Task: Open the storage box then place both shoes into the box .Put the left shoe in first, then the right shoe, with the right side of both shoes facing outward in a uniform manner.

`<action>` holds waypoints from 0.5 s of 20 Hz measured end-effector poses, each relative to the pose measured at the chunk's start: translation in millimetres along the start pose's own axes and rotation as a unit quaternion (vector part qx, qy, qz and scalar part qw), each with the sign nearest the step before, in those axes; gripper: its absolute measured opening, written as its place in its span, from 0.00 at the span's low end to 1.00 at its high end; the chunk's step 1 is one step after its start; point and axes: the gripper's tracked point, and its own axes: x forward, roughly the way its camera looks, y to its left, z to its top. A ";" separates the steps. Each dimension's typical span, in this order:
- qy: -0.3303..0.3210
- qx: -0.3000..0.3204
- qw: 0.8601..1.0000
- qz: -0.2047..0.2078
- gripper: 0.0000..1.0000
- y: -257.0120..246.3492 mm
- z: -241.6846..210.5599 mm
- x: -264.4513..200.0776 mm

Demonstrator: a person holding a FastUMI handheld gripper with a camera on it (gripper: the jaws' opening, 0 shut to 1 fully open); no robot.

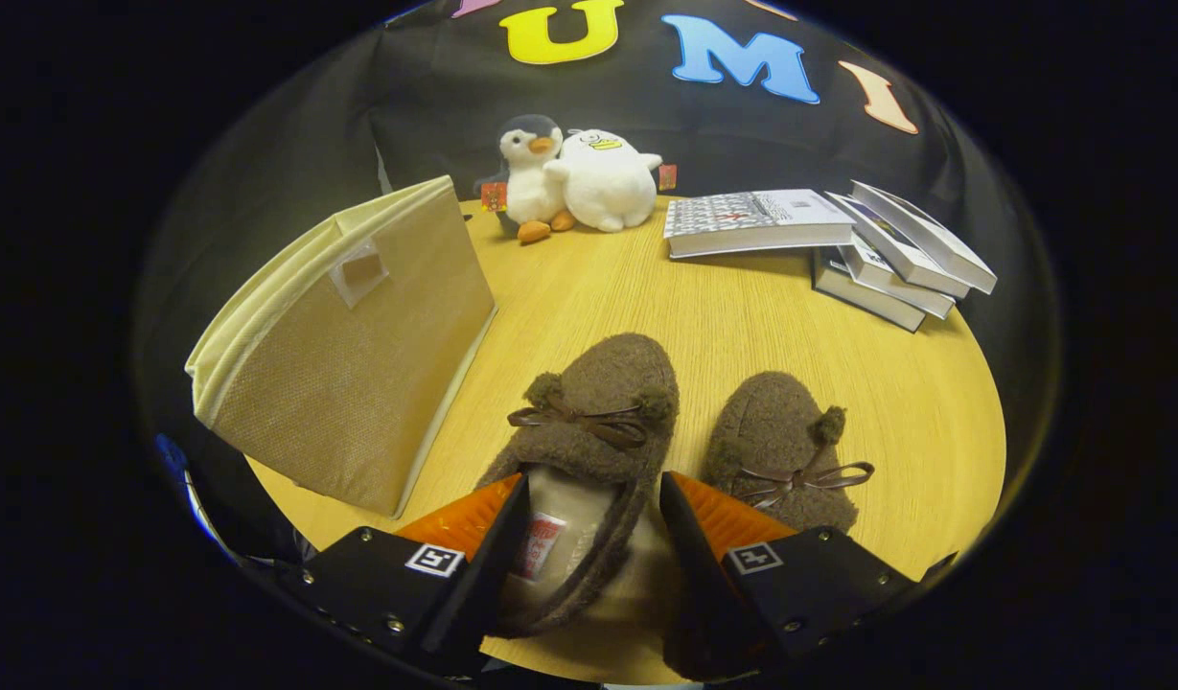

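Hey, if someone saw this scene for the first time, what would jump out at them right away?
Probably the two fuzzy brown slippers on the wooden table: the left slipper lies between the fingers of the open tool, the right slipper just beside it. Next, the beige fabric storage box standing beside the left slipper. Beyond them, a penguin plush leans against a white plush, next to a pile of books.

Staged booth imitating a home: a round wooden table [742, 326] backed by black cloth is carrying household goods, with plush penguins [574, 177] sitting at its far edge, books [838, 240] lying at its far right edge, a fabric storage box [349, 355] standing along its left edge, and fuzzy slippers [684, 422] resting near its front edge.
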 end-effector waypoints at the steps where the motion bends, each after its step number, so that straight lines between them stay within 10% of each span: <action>1: 0.006 0.004 1.000 0.002 0.83 1.2 -1.9 2.7; 3: 0.007 0.013 1.000 0.002 0.82 -0.3 2.8 6.4; 6: 0.029 0.049 0.998 0.001 0.47 -4.4 -4.2 10.6; 8: 0.025 0.070 0.997 -0.023 0.47 -17.4 -0.9 9.8; 10: 0.039 0.123 0.992 -0.014 0.03 -17.0 -3.3 10.8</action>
